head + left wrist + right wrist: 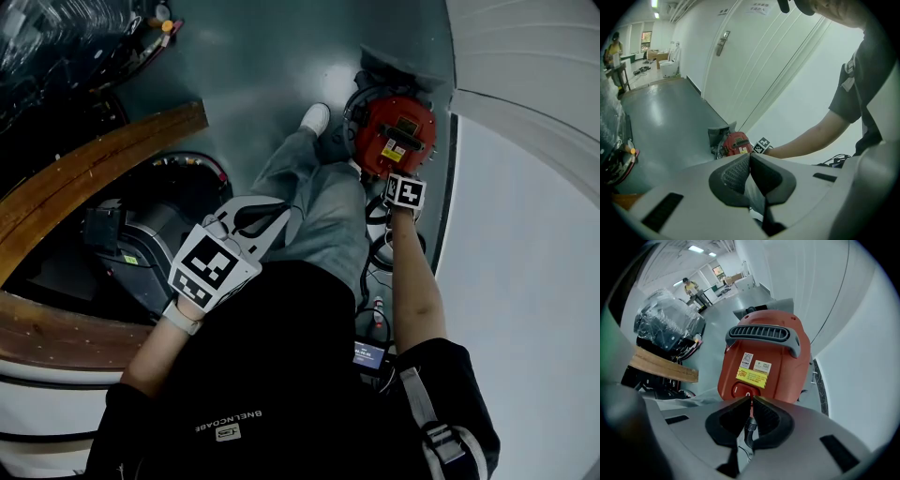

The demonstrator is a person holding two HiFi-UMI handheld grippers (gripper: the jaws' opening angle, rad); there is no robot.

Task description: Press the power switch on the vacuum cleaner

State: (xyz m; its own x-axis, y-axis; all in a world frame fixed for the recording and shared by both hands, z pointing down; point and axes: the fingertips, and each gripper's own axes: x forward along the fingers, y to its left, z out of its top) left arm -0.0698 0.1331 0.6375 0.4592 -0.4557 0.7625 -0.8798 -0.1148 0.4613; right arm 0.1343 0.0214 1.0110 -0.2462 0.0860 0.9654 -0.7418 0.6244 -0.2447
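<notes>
Fingers of the right gripper (751, 398) are pressed together, with nothing pinched between them. In the right gripper view their tips are seen against the lower front of a red round vacuum cleaner (764, 357), just beside the lower right edge of its red oval power switch (741, 391). Whether the tips are touching the switch cannot be told. A yellow label (752, 377) is fixed directly above the switch, and a grey ribbed handle (764, 333) runs across the top of the body. A black ribbed hose (748, 426) is visible in the gap behind the 2 fingers.

In the head view the vacuum cleaner (394, 131) is stood on the grey-green floor (253, 75), close against the white wall (525, 281) and near a white shoe (316, 117). The right gripper (405, 192) is held at the near edge of the machine on an outstretched bare arm.

The left gripper (277, 220) is held well apart from the vacuum cleaner, above a grey trouser leg (319, 206). In the left gripper view its 2 fingers (733, 173) are also closed against each other and empty, and the vacuum cleaner (737, 143) is seen far beyond them. A curved wooden board (94, 164) lies to the left of that gripper.
</notes>
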